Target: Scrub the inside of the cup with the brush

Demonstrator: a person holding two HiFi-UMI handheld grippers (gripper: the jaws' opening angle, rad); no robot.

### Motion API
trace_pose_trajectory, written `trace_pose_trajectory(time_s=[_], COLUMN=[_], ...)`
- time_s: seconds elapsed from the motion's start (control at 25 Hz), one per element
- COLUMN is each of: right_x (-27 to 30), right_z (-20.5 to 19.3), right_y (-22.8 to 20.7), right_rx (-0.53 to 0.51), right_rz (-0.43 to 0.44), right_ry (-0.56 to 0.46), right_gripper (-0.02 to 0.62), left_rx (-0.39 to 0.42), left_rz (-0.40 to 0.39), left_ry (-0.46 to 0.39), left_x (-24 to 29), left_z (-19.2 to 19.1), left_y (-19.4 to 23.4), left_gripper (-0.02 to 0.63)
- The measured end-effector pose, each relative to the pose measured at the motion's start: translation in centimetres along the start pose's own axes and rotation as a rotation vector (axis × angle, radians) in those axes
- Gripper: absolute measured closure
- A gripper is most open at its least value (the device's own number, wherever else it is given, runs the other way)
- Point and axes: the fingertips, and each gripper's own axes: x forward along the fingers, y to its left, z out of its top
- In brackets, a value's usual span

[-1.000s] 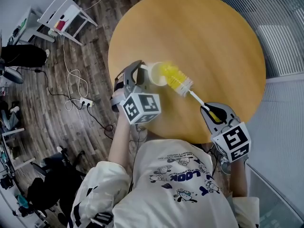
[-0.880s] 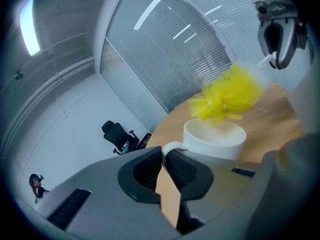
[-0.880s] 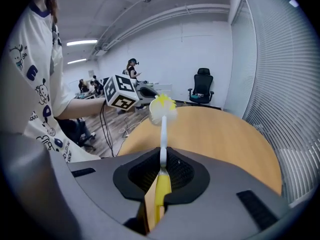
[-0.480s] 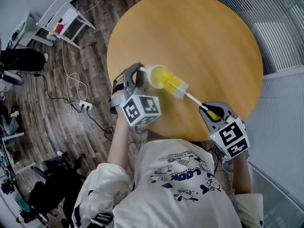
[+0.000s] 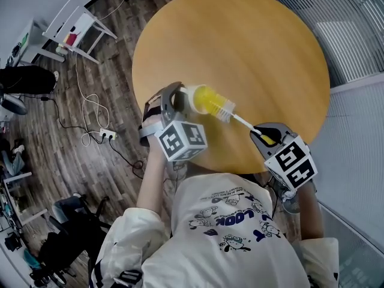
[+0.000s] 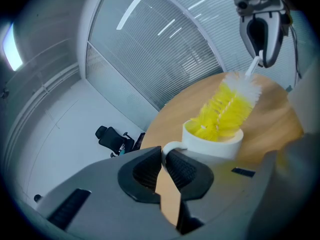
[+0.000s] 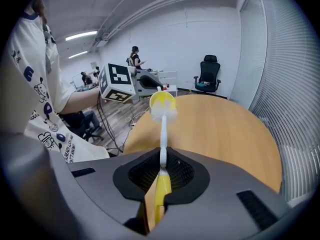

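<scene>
A white cup [image 5: 193, 96] [image 6: 214, 142] is held tipped above the round wooden table [image 5: 258, 47], its mouth turned toward the right. My left gripper [image 5: 174, 99] [image 6: 163, 159] is shut on the cup's handle. A brush [image 5: 219, 105] with yellow and white bristles [image 6: 229, 106] sits with its head inside the cup. Its thin white stem [image 7: 163, 134] runs back to a yellow grip [image 7: 161, 189], on which my right gripper [image 5: 264, 136] [image 7: 162, 176] is shut. In the right gripper view the cup [image 7: 162, 101] shows end-on with the bristles in it.
The table's near edge [image 5: 198, 161] lies just below both grippers, close to the person's white printed shirt [image 5: 228, 233]. Cables and a power strip [image 5: 107, 131] lie on the wood floor at left. A white rack [image 5: 78, 26] stands at upper left; a glass wall [image 5: 354, 35] is at right.
The brush head has gone deeper into the cup, with less of the bristles showing outside the rim. Both grippers have shifted slightly left in the head view.
</scene>
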Motion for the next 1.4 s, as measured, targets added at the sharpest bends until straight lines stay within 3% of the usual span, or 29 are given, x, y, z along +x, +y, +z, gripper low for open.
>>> trace_pose_trajectory(time_s=[0.32,0.8,0.96,1.4], right_x=[-0.4,0.1,0.9,2.2], right_z=[-0.2,-0.7,-1.0,-1.6], right_y=[-0.7,-0.4,0.1,-1.6], right_rx=[-0.043,-0.074,-0.122,-0.198], right_rz=[-0.017,-0.014,0.008,-0.018], right_ry=[0.043,0.086,0.116,0.190], right_gripper=[0.551,0.551,0.551,0.551], left_rx=[0.161,0.158,0.129,0.246], left_rz=[-0.029,-0.072,-0.089,-0.102], left_ry=[0.022,0.035,0.001,-0.018], left_x=[0.0,-0.3,-0.5,0.0], left_z=[0.7,0.2,1.2,3.0], left_y=[-1.7,-2.8,-3.1,-4.9], left_gripper=[0.571,0.571,0.571,0.571])
